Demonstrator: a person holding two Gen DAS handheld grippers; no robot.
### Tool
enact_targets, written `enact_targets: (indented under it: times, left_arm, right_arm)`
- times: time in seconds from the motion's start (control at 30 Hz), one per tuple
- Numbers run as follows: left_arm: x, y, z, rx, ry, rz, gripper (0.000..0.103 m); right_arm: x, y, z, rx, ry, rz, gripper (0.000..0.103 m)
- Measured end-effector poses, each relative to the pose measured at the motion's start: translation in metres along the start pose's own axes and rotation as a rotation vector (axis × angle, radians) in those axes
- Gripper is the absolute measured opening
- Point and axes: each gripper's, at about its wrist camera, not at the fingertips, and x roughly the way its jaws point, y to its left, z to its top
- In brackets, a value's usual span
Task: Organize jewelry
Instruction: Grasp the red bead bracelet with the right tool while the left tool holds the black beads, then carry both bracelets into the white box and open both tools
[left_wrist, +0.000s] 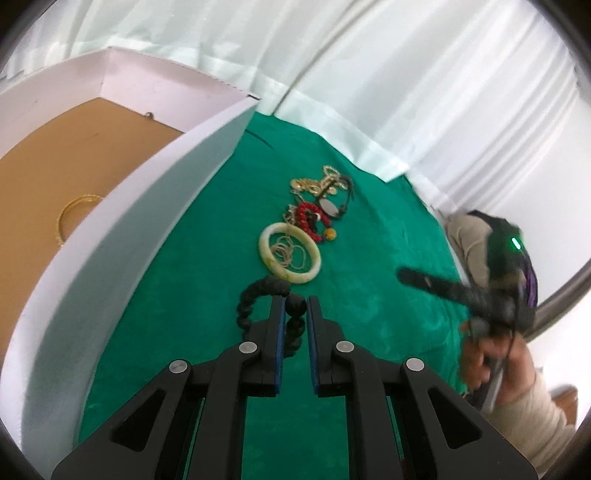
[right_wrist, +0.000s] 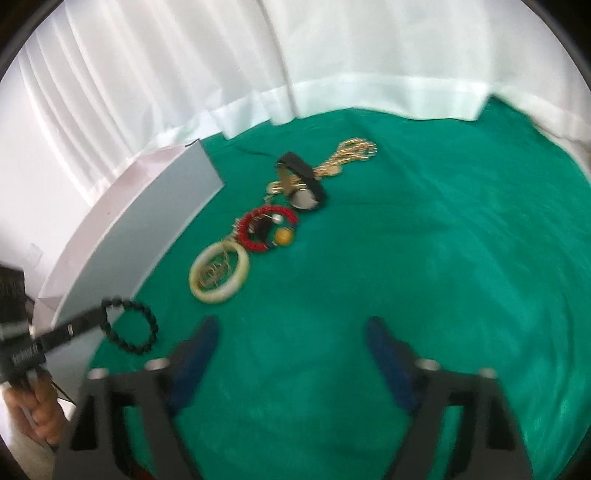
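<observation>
My left gripper (left_wrist: 296, 300) is shut on a black bead bracelet (left_wrist: 255, 295) and holds it above the green cloth, beside the white box wall; it also shows in the right wrist view (right_wrist: 136, 328). Further on lie a cream bangle (left_wrist: 290, 253) around thin gold rings, a red bead bracelet (left_wrist: 312, 218), a black-strap watch (left_wrist: 332, 206) and gold chains (left_wrist: 314, 182). My right gripper (right_wrist: 291, 325) is open and empty above the cloth, short of the cream bangle (right_wrist: 218, 277), with the red bead bracelet (right_wrist: 264, 232) beyond.
An open white box (left_wrist: 155, 206) with a brown floor stands on the left and holds a gold bangle (left_wrist: 74, 210). White curtains hang behind the green cloth (right_wrist: 424, 258). The right gripper shows blurred in the left wrist view (left_wrist: 443, 286).
</observation>
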Motion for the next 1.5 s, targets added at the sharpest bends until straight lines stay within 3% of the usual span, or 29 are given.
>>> enact_targets:
  times: [0.07, 0.13, 0.2, 0.23, 0.33, 0.43, 0.53, 0.63, 0.77, 0.8, 0.87, 0.93, 1.2, 1.3, 1.5]
  left_arm:
    - [-0.001, 0.002, 0.001, -0.006, -0.004, 0.006, 0.009]
    - [-0.003, 0.004, 0.002, -0.012, -0.009, 0.010, 0.009]
    - [-0.002, 0.006, 0.002, -0.013, -0.010, 0.015, 0.009]
    - [-0.003, 0.006, 0.002, -0.012, -0.010, 0.018, 0.009]
    - [-0.001, 0.008, 0.002, -0.019, -0.006, 0.021, 0.009]
    - [0.000, 0.010, 0.002, -0.031, -0.005, 0.022, 0.009]
    - [-0.001, 0.013, 0.001, -0.034, -0.006, 0.023, 0.009]
    - [0.000, 0.015, 0.001, -0.043, -0.005, 0.022, 0.009]
    - [0.001, 0.017, 0.000, -0.049, -0.002, 0.020, 0.009]
    - [0.002, 0.016, -0.001, -0.048, 0.001, 0.020, 0.009]
    - [0.003, 0.016, -0.002, -0.047, 0.006, 0.024, 0.009]
    - [0.002, 0.015, -0.002, -0.051, 0.005, 0.022, 0.009]
    - [-0.019, 0.007, 0.009, -0.090, -0.031, -0.015, 0.009]
    - [-0.043, -0.002, 0.018, -0.109, -0.064, -0.029, 0.009]
    - [-0.117, -0.014, 0.039, -0.107, -0.171, 0.022, 0.009]
  right_arm:
    - [0.012, -0.012, 0.024, 0.071, 0.007, -0.014, 0.049]
    - [0.019, -0.014, 0.045, 0.061, -0.004, -0.069, 0.049]
    - [0.034, -0.003, 0.061, 0.020, 0.065, -0.028, 0.049]
    - [0.043, 0.007, 0.065, 0.000, 0.100, 0.025, 0.049]
    - [0.066, 0.032, 0.071, -0.032, 0.138, 0.069, 0.049]
    - [0.089, 0.042, 0.077, 0.031, 0.170, 0.115, 0.046]
    - [0.111, 0.048, 0.087, 0.084, 0.205, 0.111, 0.043]
    - [0.121, 0.055, 0.087, 0.077, 0.231, 0.046, 0.039]
    - [0.135, 0.058, 0.087, 0.064, 0.231, -0.037, 0.028]
    - [0.138, 0.056, 0.087, 0.063, 0.227, -0.047, 0.018]
    - [0.140, 0.054, 0.087, 0.062, 0.212, -0.043, 0.010]
    - [0.135, 0.052, 0.086, 0.071, 0.203, -0.017, 0.010]
    - [0.045, 0.042, 0.093, 0.070, 0.054, 0.083, 0.010]
    - [0.012, 0.051, 0.098, 0.038, 0.011, 0.122, 0.010]
    - [-0.035, 0.097, 0.106, -0.075, -0.040, 0.208, 0.010]
